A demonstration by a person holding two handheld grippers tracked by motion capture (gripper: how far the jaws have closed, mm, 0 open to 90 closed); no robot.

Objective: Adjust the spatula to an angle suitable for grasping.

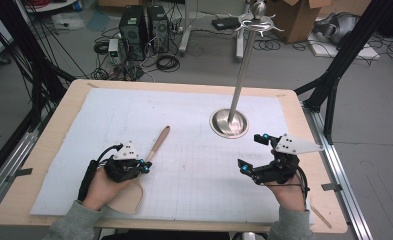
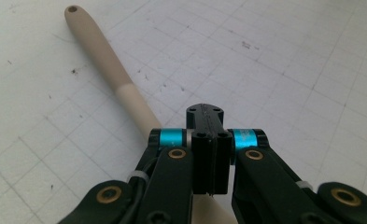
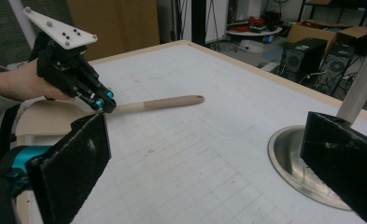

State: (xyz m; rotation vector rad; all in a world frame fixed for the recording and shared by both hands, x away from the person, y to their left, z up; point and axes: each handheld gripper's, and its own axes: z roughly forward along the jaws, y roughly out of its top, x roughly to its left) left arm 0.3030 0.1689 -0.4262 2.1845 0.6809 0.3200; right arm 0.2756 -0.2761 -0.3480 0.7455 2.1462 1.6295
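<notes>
The left gripper (image 1: 145, 165), jaws pressed together, is sitting over the spatula (image 1: 158, 142) at lower left; its handle is running up and right from the jaws. The right gripper (image 1: 252, 152), jaws spread, is idling well apart at lower right, near the stand (image 1: 229, 123).

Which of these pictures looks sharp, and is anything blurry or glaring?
High view: soft, even light, slightly grainy; the stand's base shines. Left gripper view: the spatula handle and grid mat are crisp, and the left gripper is shut. Right gripper view: the near pads blur, and the background is dim.
</notes>
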